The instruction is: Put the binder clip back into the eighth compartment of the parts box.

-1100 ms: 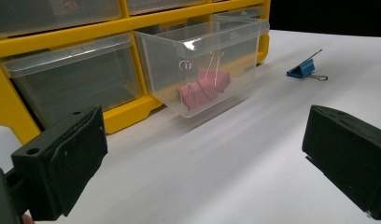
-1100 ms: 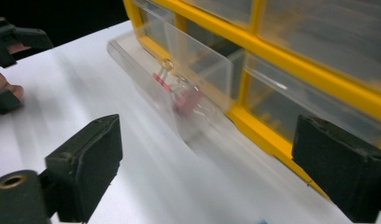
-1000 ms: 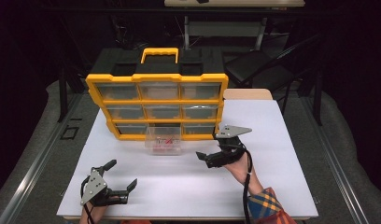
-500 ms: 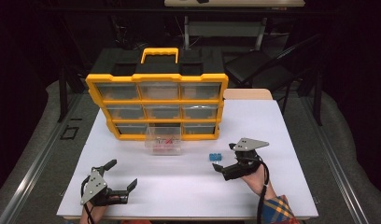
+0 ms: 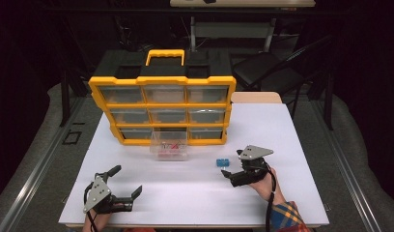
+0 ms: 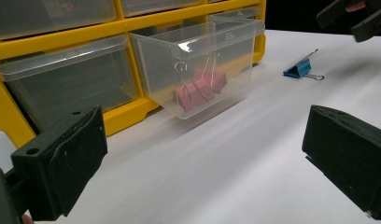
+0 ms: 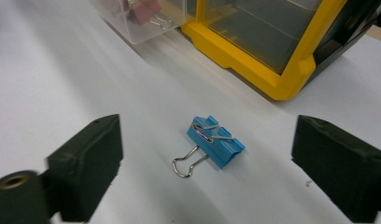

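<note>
Since your right gripper [image 5: 228, 173] sits just near-right of the blue binder clip [image 5: 222, 162], you're pretty much lined up already. Its jaws have just been closing a little but are wide apart, with nothing pinched; in the right gripper view the clip [image 7: 215, 141] lies on the table between and a bit beyond the pads, untouched. It rests on the white table [image 5: 291, 145], right of the clear drawer [image 5: 169, 145] that's pulled out in front of the yellow organizer [image 5: 161, 82], with red clips [image 6: 200, 87] inside that drawer. My guess on handling: it's tiny, light, stiff painted metal, so it'll skate on that smooth top if you nudge it with one pad first. One wire handle is folded flat over the body and the other sticks out toward you; those are springy and slippery, so I'd skip them and squeeze across the blue body's flat sides. Your left gripper [image 5: 126, 186] rests at the near left edge, jaws spread wide and empty, well apart from everything.
</note>
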Action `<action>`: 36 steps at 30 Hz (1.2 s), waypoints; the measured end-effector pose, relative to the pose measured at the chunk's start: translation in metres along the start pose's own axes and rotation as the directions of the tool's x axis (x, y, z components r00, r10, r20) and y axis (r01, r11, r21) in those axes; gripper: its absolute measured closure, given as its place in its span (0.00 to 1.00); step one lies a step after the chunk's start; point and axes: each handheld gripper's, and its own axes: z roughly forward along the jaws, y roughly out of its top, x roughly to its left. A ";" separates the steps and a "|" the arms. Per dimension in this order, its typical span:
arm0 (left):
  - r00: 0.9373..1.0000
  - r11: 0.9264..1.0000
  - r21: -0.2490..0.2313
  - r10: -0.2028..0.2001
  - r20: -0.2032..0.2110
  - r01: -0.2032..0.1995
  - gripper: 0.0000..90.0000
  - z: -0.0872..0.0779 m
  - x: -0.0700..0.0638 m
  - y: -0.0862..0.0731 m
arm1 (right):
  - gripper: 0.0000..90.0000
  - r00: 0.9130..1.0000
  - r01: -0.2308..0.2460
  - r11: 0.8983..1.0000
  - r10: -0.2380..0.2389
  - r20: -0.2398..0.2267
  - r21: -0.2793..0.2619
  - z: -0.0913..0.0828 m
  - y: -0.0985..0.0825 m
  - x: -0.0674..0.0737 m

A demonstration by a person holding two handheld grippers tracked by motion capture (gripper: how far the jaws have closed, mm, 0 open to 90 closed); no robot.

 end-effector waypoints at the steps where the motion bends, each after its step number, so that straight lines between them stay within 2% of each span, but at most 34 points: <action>1: 1.000 1.000 0.001 0.001 -0.002 -0.001 0.00 0.000 0.000 0.000 | 0.15 1.000 0.009 1.000 -0.009 0.006 0.006 0.001 0.000 0.000; 5: 1.000 1.000 0.003 0.000 -0.003 0.000 0.00 0.000 0.001 0.000 | 0.23 0.999 0.034 0.999 -0.034 0.010 0.021 0.006 0.000 0.002; 11: 1.000 1.000 0.003 0.001 -0.002 -0.001 0.00 0.000 0.000 0.000 | 0.43 0.995 0.089 0.995 -0.091 0.033 0.053 0.018 -0.001 0.004; 16: 1.000 1.000 0.006 0.000 -0.006 0.000 0.00 0.001 0.001 0.000 | 0.59 0.993 0.111 0.991 -0.113 0.025 0.070 0.027 -0.001 0.001; 21: 1.000 1.000 0.005 0.000 -0.008 0.000 0.00 0.000 0.001 0.000 | 0.68 0.987 0.157 0.984 -0.158 0.007 0.084 0.031 -0.001 0.002; 27: 1.000 1.000 0.006 0.000 -0.006 0.000 0.00 0.001 0.001 0.000 | 0.74 0.986 0.169 0.981 -0.170 0.000 0.094 0.033 -0.001 0.000; 36: 1.000 1.000 0.005 -0.003 -0.009 0.003 0.00 0.001 0.001 -0.001 | 0.82 0.974 0.225 0.969 -0.225 -0.016 0.103 0.035 -0.001 0.001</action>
